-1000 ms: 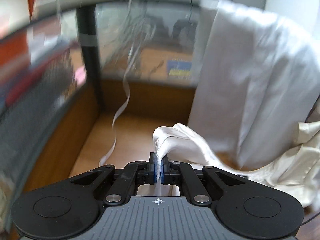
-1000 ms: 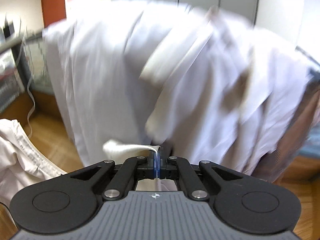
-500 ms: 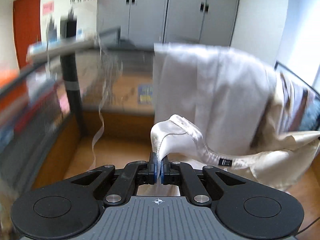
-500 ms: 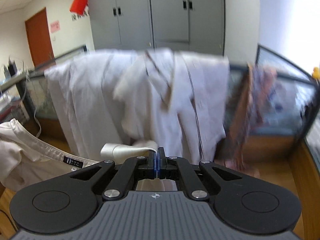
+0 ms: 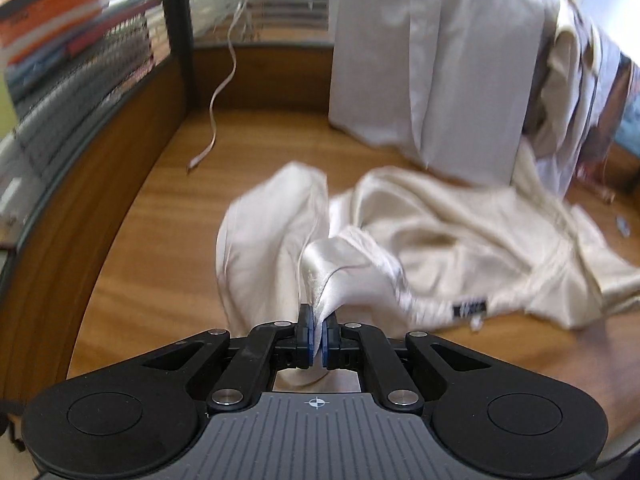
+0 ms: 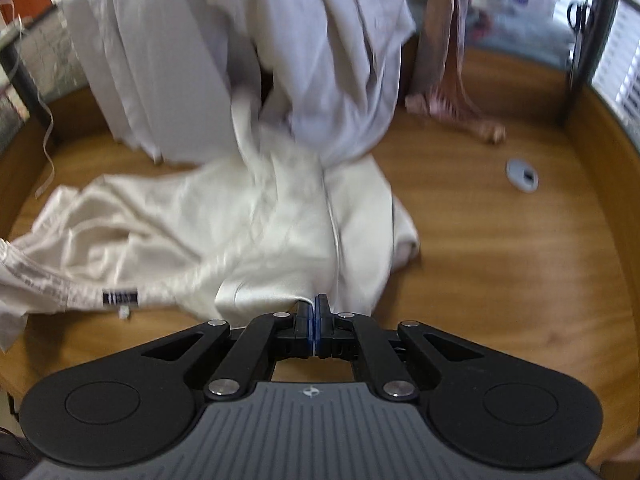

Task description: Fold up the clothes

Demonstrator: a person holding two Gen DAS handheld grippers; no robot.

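Observation:
A cream satin garment (image 5: 440, 232) lies crumpled on the wooden table (image 5: 160, 240), with a dark label (image 5: 470, 307) at its waistband. My left gripper (image 5: 316, 334) is shut on a corner of the waistband, which rises in a peak from the jaws. In the right wrist view the same garment (image 6: 248, 224) spreads over the table (image 6: 500, 248). My right gripper (image 6: 315, 326) is shut on another edge of it, low over the table. The label (image 6: 120, 297) shows at the left.
Pale grey clothes (image 5: 440, 60) hang over the partition behind the garment, also in the right wrist view (image 6: 240, 48). A patterned cloth (image 6: 452, 60) hangs to the right. A grey cable grommet (image 6: 522, 175) sits in the table. A loose white strap (image 5: 216, 92) dangles at the left.
Both grippers have come down from a raised position to just above the table. The cream garment, held up before, now lies spread on the wood. Both grips are unchanged.

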